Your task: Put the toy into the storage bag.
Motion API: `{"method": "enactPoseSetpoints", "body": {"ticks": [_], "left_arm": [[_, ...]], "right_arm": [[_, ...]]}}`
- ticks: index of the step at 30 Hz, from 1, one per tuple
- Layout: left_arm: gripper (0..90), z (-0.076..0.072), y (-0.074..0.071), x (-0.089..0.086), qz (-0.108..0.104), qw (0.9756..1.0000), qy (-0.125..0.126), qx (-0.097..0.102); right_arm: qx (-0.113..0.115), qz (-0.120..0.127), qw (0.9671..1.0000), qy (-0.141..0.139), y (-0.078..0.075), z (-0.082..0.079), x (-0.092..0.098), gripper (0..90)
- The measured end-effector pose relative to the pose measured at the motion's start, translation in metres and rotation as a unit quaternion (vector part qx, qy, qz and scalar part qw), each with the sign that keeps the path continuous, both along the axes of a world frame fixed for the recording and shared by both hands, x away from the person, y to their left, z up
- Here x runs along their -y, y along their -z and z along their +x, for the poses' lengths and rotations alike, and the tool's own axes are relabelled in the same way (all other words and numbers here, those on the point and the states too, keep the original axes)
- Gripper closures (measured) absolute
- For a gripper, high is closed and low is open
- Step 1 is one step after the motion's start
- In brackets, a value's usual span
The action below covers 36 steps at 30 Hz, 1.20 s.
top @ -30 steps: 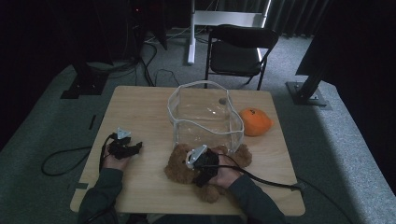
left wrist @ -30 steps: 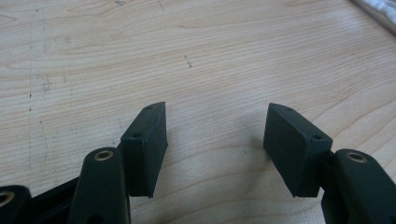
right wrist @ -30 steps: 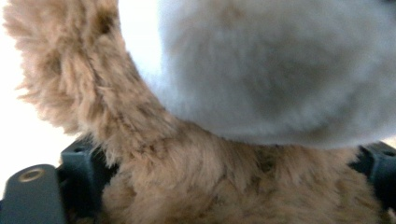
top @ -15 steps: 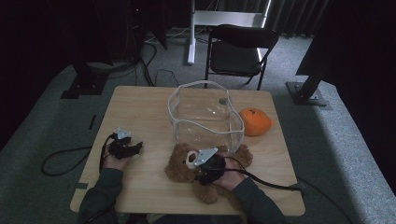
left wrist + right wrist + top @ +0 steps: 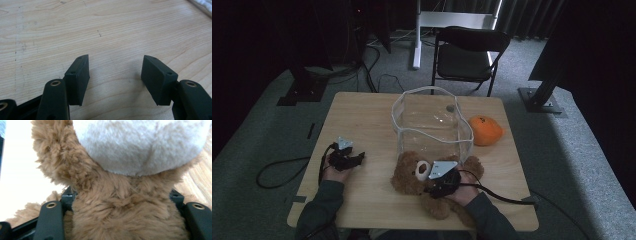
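The wooden bench (image 5: pixel 362 120) carries everything, its pale top bare across the left half. Largest on it is the clear soft-walled container (image 5: pixel 432 125), standing upright just past the centre with its white rim open to the top and a small dark spot low on its far wall. At about five o'clock from that container, touching its near wall, lies the brown teddy bear (image 5: pixel 409 175), head toward nine o'clock with its pale muzzle facing up and a leg reaching toward the bench's near edge at six o'clock. At three o'clock from the container, just beside it, sits the orange plush fruit (image 5: pixel 484 131), alone on the wood. The right tool (image 5: pixel 443 184) lies over the bear's body, a grey three-cornered plate on top and its cable trailing off toward four o'clock; in the right gripper view the bear (image 5: pixel 120 202) fills the space between the jaws, fur pressed up against both black pads, whose jaws have just been closing onto it, so the tool is gripping the bear around its body below the muzzle. The left tool (image 5: pixel 346 159) rests well apart at nine o'clock from the bear, near the bench's left edge, held by a hand in a dark sleeve; in the left gripper view its tool (image 5: pixel 116 80) stands with jaws spread, low over bare wood grain.
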<state>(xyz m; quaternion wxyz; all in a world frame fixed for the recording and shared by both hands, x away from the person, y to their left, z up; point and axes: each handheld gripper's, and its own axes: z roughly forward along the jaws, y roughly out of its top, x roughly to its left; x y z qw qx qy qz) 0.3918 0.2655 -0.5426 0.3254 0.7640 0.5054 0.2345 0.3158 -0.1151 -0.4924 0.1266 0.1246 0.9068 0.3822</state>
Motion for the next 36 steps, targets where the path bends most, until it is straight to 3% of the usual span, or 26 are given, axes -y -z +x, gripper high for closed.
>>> {"method": "enactPoseSetpoints", "body": {"ticks": [7, 13, 36], "left_arm": [[40.3, 0.0, 0.0, 0.001, -0.001, 1.0, 0.003, -0.002], [40.2, 0.0, 0.0, 0.0, -0.005, 1.0, 0.002, -0.003], [39.7, 0.0, 0.0, 0.0, -0.004, 1.0, 0.002, -0.005]], "right_arm": [[0.012, 0.043, 0.9988, -0.017, -0.01, -0.004, 0.008, 35.4], [0.01, 0.072, 0.997, -0.025, -0.015, -0.005, 0.014, 35.6], [0.018, 0.148, 0.9884, -0.03, -0.043, -0.009, 0.033, 36.3]]}}
